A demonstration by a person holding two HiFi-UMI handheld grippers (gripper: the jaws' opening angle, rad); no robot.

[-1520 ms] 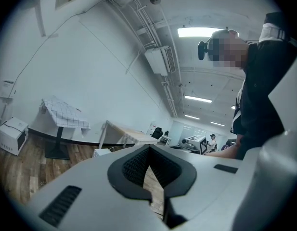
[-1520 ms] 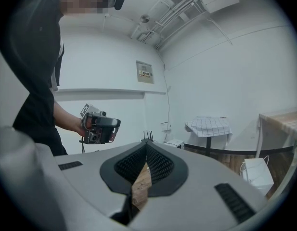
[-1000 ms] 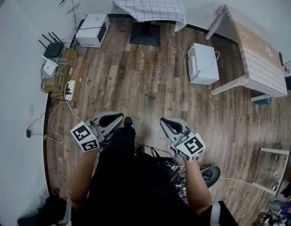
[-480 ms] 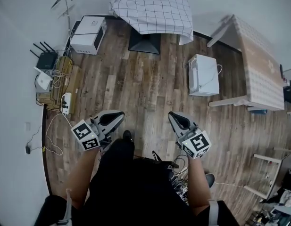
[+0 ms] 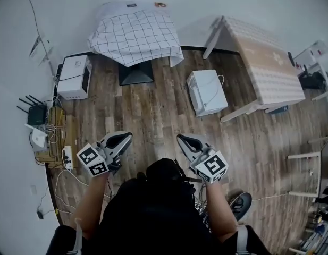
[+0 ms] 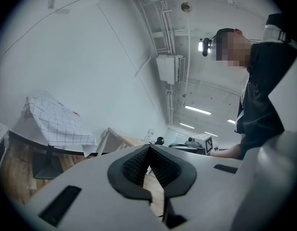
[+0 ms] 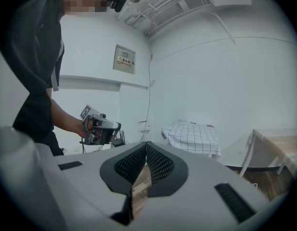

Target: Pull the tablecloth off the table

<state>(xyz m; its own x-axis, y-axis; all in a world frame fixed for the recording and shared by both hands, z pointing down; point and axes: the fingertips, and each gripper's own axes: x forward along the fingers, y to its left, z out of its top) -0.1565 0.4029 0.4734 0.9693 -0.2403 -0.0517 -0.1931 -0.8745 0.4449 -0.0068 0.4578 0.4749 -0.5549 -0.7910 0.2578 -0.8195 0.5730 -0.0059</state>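
Checked tablecloth (image 5: 136, 33): draped over the whole top of the bench (image 5: 136, 74) by the far wall, hanging past its front edge and corners. Your left gripper (image 5: 123, 138): jaws clenched, nothing between them, well apart from the cloth. Your right gripper (image 5: 183, 140): jaws clenched, nothing between them, likewise well apart.

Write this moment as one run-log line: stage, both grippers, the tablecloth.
stage: before grasp | left gripper: shut, empty | right gripper: shut, empty | tablecloth: checked, draped over table, far from both grippers
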